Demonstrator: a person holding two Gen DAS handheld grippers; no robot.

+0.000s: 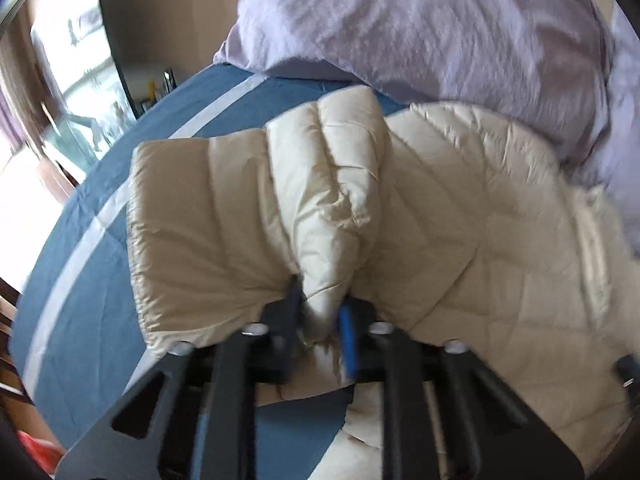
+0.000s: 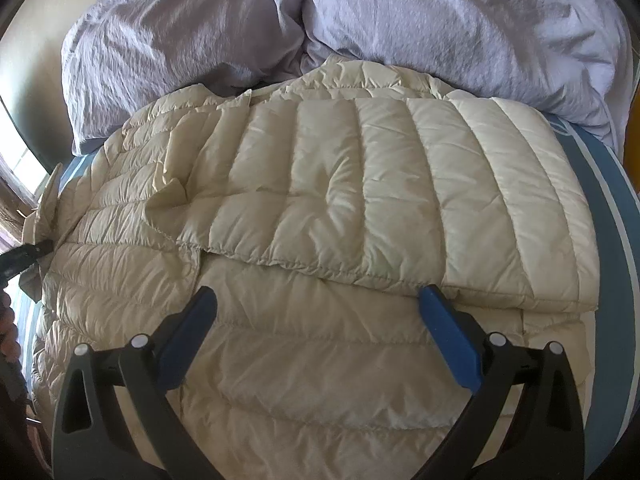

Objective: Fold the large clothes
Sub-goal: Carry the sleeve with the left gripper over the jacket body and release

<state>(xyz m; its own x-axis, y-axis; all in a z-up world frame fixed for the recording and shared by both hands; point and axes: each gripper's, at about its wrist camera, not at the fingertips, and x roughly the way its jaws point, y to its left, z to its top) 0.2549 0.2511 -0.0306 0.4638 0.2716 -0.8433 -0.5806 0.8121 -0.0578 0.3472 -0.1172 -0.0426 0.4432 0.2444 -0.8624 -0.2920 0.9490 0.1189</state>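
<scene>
Nearest the left wrist camera, the left gripper [image 1: 322, 312], a black two-finger tool with blue pads, was clenched on a pinched ridge of the cream quilted down jacket [image 1: 248, 216]; fabric bulged up between the two fingers, and the quilted sleeve or flap spread away from the pinch toward 10 o'clock. That folded piece lay over the blue bedsheet with pale stripes [image 1: 92, 240], which filled the view from 7 to 11 o'clock. More of the jacket lay toward 3 o'clock, blurred. At 12 to 2 o'clock sat the crumpled lavender duvet [image 1: 420, 28], touching the far edge of the jacket. A bright window and dark frame showed at 9 to 10 o'clock. In the right wrist view, the right gripper [image 2: 318, 308] was released, its black fingers with blue pads [image 2: 452, 332] spread wide and hovering above the jacket [image 2: 320, 184] with no fabric pinched between them. There the jacket covered most of the bed: one quilted panel was folded over the body, its hem running across the centre just beyond the fingertips. The striped sheet [image 2: 608, 240] was exposed at 3 to 4 o'clock, and the duvet [image 2: 440, 20] was heaped from 10 to 2 o'clock. At 9 o'clock a dark object touched the jacket's edge; what it was could not be told.
</scene>
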